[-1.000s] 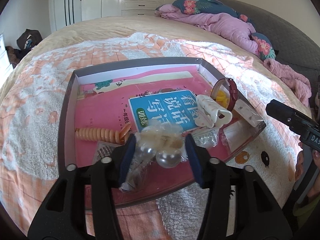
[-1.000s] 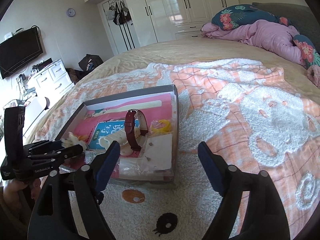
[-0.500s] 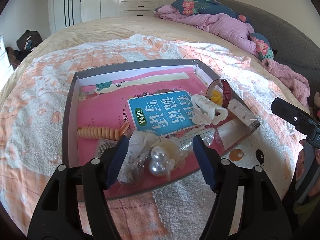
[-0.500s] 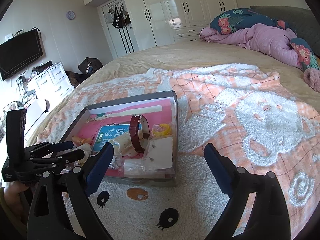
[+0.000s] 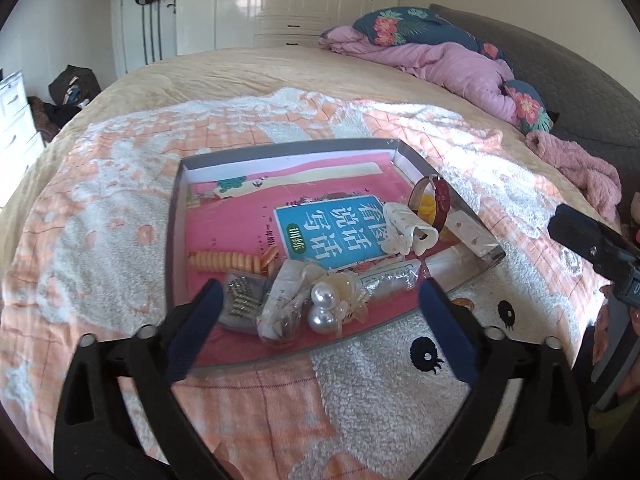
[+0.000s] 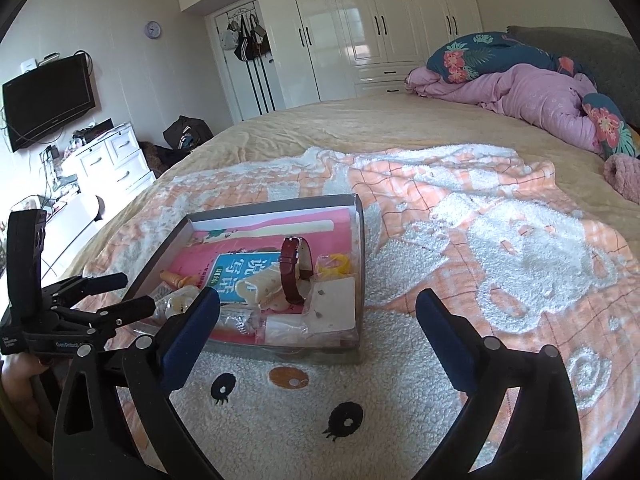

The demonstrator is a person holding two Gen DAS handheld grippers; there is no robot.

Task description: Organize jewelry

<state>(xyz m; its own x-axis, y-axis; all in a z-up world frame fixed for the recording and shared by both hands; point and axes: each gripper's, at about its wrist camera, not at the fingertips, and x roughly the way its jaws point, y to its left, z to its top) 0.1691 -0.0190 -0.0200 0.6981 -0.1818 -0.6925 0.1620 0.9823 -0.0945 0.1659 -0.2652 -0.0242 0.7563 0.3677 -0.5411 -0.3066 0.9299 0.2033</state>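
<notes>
A pearl hair clip (image 5: 325, 307) in a clear wrapper lies at the near edge of a shallow grey tray (image 5: 174, 248), touching a small bag of silver beads (image 5: 240, 300) on its left. Just behind them sits an orange spiral hair tie (image 5: 230, 260). Toward the tray's right side a cream claw clip (image 5: 406, 229) rests on a blue booklet (image 5: 326, 229), and a dark red watch (image 5: 434, 200) stands on edge beside a yellow item (image 5: 425, 205) that is too small to make out.

The left gripper (image 5: 320, 330) is spread wide, its blue pads on either side of the pearl hair clip but clear of it, holding nothing. The right gripper (image 6: 318, 334) is also spread wide and empty, hanging over the blanket (image 6: 500, 248) just in front of the tray's near corner.

The tray sits on an orange-and-white fleece blanket with a cartoon face, spread over a beige bed. A pink quilt (image 6: 532, 104) and floral pillow (image 6: 480, 56) are heaped at the far end. White wardrobes (image 6: 360, 28) line the wall, with a television (image 6: 48, 100) and a white dresser (image 6: 108, 160) at the left.
</notes>
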